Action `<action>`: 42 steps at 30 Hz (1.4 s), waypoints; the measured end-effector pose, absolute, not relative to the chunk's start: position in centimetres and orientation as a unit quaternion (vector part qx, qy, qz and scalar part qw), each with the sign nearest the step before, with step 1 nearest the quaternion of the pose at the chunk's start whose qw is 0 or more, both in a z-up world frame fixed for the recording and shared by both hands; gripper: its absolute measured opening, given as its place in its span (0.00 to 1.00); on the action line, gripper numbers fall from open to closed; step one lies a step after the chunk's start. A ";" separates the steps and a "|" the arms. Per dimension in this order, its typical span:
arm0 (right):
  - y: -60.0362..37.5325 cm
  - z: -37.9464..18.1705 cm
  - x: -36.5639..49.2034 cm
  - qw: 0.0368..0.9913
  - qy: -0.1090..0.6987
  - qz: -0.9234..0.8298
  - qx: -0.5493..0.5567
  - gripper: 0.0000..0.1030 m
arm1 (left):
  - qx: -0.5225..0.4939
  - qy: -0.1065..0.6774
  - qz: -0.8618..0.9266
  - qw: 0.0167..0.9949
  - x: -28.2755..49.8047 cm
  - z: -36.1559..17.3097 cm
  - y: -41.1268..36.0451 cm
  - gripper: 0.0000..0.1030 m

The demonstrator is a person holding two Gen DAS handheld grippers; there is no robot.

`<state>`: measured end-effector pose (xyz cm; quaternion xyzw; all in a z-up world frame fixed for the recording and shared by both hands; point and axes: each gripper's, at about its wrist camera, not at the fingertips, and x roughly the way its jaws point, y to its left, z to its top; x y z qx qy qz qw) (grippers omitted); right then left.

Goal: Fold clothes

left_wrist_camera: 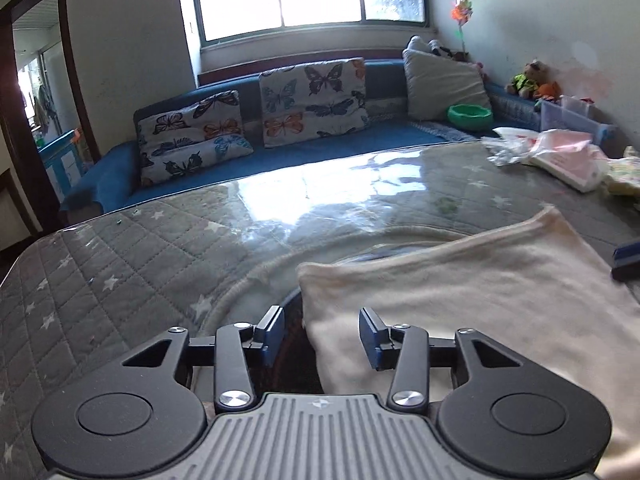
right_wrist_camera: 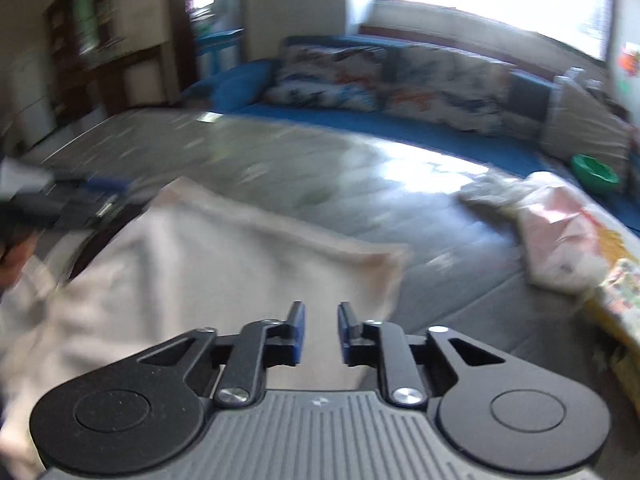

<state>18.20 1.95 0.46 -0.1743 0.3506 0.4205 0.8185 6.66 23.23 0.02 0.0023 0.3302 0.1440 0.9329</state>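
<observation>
Your left gripper point(left_wrist_camera: 322, 334) hangs wide open over the near edge of one cream cloth point(left_wrist_camera: 472, 292) lying flat on the table point(left_wrist_camera: 120, 272); your right gripper point(right_wrist_camera: 321, 332) is narrower, gripping nothing. Three cushions point(left_wrist_camera: 312, 100) on the sofa point(left_wrist_camera: 108, 176), one green bowl point(left_wrist_camera: 470, 117), contents unclear.

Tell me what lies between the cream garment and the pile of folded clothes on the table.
Only bare glossy table separates the cream garment from the folded pile; the left wrist view shows it clearly.
</observation>
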 end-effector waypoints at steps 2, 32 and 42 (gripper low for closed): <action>1.7 0.2 15.8 0.806 0.352 0.437 -0.189 0.23 | -0.005 0.325 0.127 0.937 4.0 0.4 22.3 0.44; -0.8 0.4 3.0 0.784 0.317 0.487 -0.220 0.37 | -0.041 0.323 0.365 0.872 -12.2 -1.4 30.5 0.06; 1.2 -0.4 -0.3 0.757 0.303 0.518 -0.259 0.20 | 0.002 0.342 0.369 0.864 -11.9 -2.4 31.8 0.12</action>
